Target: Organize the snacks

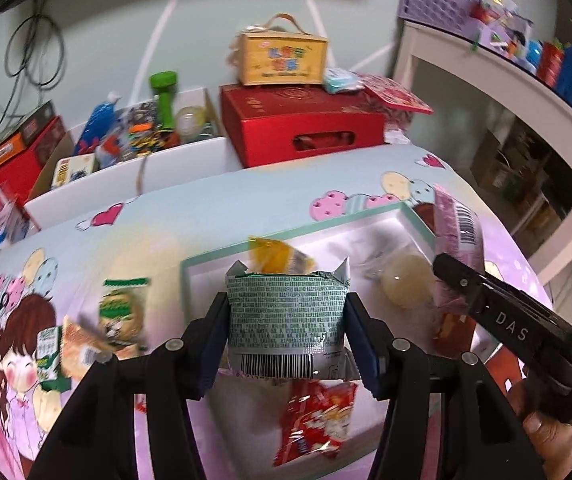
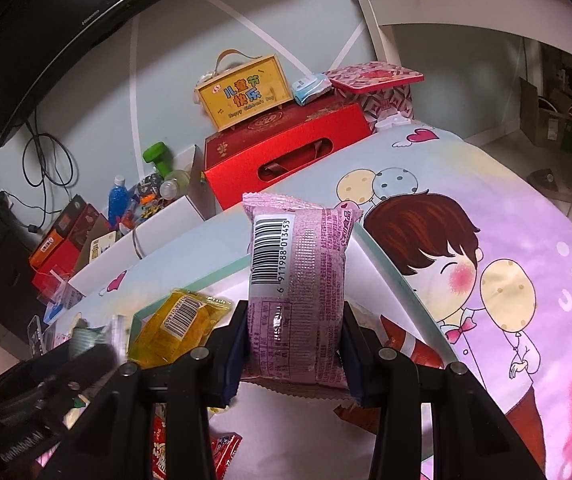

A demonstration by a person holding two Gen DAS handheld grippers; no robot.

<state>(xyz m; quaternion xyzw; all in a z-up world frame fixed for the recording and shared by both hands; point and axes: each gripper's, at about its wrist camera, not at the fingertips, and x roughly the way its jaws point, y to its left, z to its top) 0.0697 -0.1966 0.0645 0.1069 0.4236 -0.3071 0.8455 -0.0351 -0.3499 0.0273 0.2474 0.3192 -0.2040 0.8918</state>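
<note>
Left wrist view: you've got a snack in each claw, both over the white box.

Your left claw (image 1: 286,316) is clamped on a puffy green packet (image 1: 286,312), crinkly foil with fine print and a barcode facing you. Your right claw (image 2: 292,344) pinches a glossy pink packet (image 2: 298,288) with zigzag-cut ends, standing upright, barcode up top. Both sit above the shallow box (image 1: 206,276) with its mint-green rim, on the cartoon-print bedspread (image 2: 526,240). Inside lie a yellow packet (image 2: 174,328), a red packet (image 1: 314,420) and a pale round sweet (image 1: 406,280), so there's little room left. More snacks (image 1: 122,316) lie loose just left of the rim.
</note>
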